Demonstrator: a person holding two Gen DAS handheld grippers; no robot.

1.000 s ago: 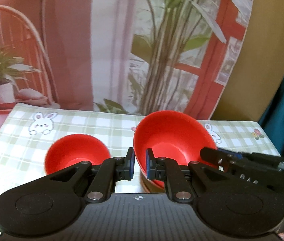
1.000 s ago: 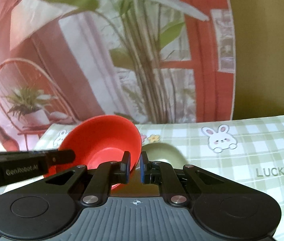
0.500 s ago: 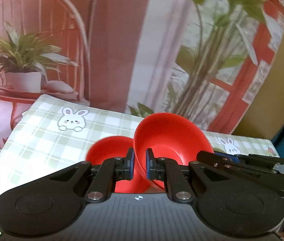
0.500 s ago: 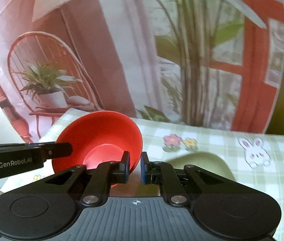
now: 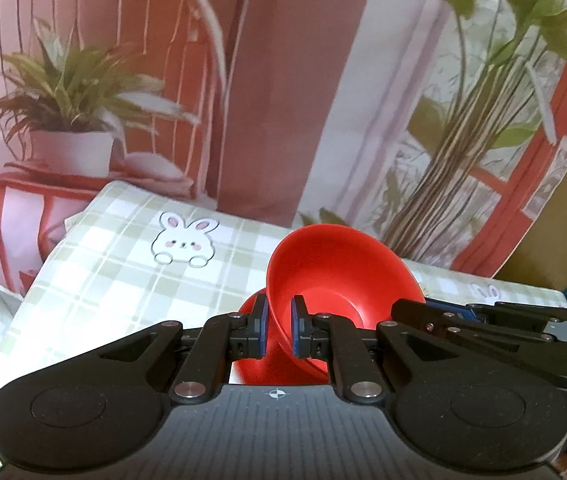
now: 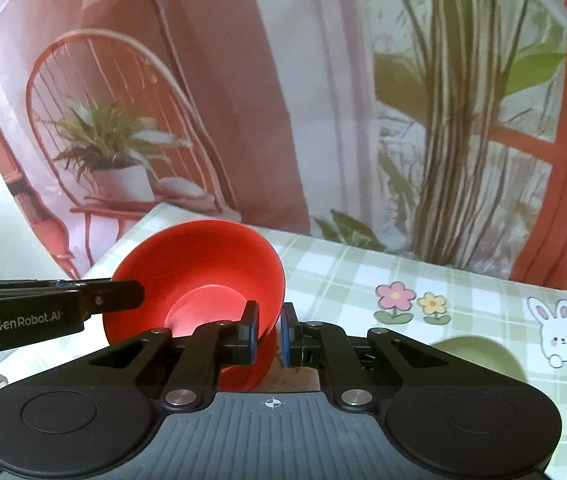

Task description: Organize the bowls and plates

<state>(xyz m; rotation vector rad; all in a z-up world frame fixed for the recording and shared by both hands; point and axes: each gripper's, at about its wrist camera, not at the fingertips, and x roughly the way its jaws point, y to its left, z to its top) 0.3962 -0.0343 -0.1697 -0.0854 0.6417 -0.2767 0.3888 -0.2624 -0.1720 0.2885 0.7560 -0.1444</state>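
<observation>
Red bowl (image 5: 335, 276), smooth and shiny with a small flat bottom, hangs tilted above the checked tablecloth (image 5: 115, 276). Both tongs pinch its rim: the left gripper (image 5: 279, 330) on one side, the right gripper (image 6: 269, 336) on the other. Right under it sits a second red bowl (image 5: 249, 304). A pale green bowl (image 6: 479, 356) rests near a bunny picture (image 6: 561, 334).

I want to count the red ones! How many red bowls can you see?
2. One red bowl is held tilted between both grippers. The second bowl sits right under it on the table, mostly hidden. More may be out of view.
</observation>
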